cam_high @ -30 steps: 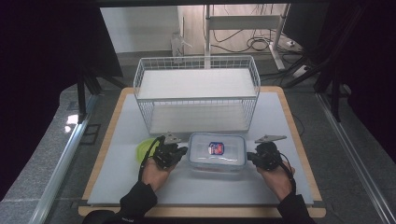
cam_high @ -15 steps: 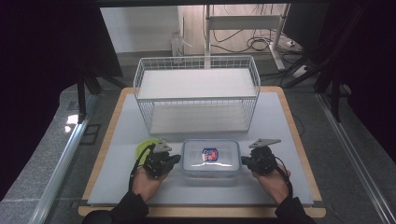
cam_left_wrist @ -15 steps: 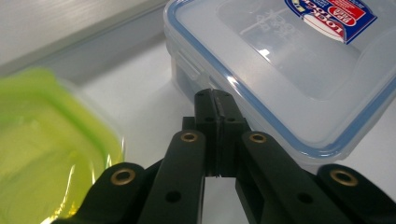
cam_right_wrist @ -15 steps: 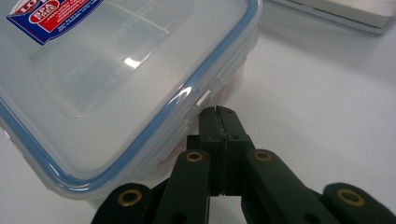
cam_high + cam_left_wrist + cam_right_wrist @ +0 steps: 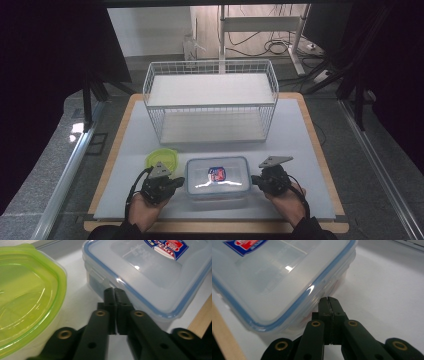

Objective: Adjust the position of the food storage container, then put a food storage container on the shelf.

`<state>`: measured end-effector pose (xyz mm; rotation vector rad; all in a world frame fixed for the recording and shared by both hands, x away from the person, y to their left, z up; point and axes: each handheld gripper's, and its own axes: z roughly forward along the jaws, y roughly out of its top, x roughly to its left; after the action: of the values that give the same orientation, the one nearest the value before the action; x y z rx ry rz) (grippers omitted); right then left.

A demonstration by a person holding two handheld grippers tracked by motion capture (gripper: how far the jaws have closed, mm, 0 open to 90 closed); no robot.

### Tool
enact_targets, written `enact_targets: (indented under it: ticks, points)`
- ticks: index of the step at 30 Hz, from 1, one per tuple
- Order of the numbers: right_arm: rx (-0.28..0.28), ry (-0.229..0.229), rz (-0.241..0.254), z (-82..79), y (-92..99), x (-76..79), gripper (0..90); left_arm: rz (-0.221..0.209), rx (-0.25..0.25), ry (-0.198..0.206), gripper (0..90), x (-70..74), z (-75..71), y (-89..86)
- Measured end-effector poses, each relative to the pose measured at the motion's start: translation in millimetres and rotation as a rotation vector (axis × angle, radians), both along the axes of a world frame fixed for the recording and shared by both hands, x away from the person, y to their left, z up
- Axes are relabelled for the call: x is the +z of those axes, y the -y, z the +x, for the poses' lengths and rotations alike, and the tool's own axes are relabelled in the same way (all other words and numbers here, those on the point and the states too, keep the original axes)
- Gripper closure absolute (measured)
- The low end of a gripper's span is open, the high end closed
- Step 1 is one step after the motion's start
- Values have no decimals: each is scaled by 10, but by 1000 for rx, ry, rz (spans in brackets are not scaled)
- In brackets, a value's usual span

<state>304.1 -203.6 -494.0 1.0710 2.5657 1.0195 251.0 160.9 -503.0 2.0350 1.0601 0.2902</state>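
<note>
Both tongs, jaws together, are pressing against opposite ends of the clear lidded container (image 5: 217,178) on the near worktop (image 5: 300,150): left tongs (image 5: 172,183), right tongs (image 5: 256,180). They seem to be squeezing it between them; lifting next needs steady inward pressure.

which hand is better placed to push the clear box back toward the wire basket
Neither alone: the left tongs and right tongs, both shut, flank the clear box evenly. The right has slightly freer room; the green container crowds the left.
</note>
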Motion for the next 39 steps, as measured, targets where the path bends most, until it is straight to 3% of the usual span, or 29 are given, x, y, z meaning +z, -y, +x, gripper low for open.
enact_targets:
  ticks: [2, 3, 6, 8, 12, 16, 20, 22, 25, 30, 32, 36, 39]
  points:
    - [-4, 15, 0, 0, 55, 23, 890, 20, 13, 23, 755, -5, -30, -54]
    - [-10, 30, -8, 4, 94, 44, 859, 24, 18, 38, 692, -2, -51, -85]
    - [-26, 28, 35, 40, 215, 61, 730, 23, 30, 71, 518, 2, -99, -164]
    - [-35, 36, 35, 54, 254, 52, 643, 8, 10, 86, 399, -11, -107, -189]
    - [-43, 61, 58, 66, 273, 78, 459, -12, -39, 96, 275, -29, -106, -186]
    - [-42, 68, 78, 77, 300, 88, 330, -27, -81, 80, 222, -53, -91, -166]
    - [-35, 74, 87, 76, 318, 94, 279, -40, -107, 75, 194, -56, -85, -145]
    - [-28, 90, 98, 69, 324, 124, 237, -69, -129, 69, 156, -57, -76, -130]
    - [-20, 100, 110, 63, 324, 154, 199, -106, -158, 40, 117, -61, -56, -126]
    - [-8, 100, 123, 48, 299, 186, 162, -119, -176, -7, 105, -51, -28, -102]
    - [2, 93, 139, 29, 271, 222, 152, -121, -177, -40, 91, -65, 11, -88]
    - [19, 75, 164, 12, 226, 257, 144, -129, -174, -60, 86, -71, 59, -61]
    - [34, 32, 180, 22, 186, 246, 140, -148, -190, -98, 72, -79, 153, -3]
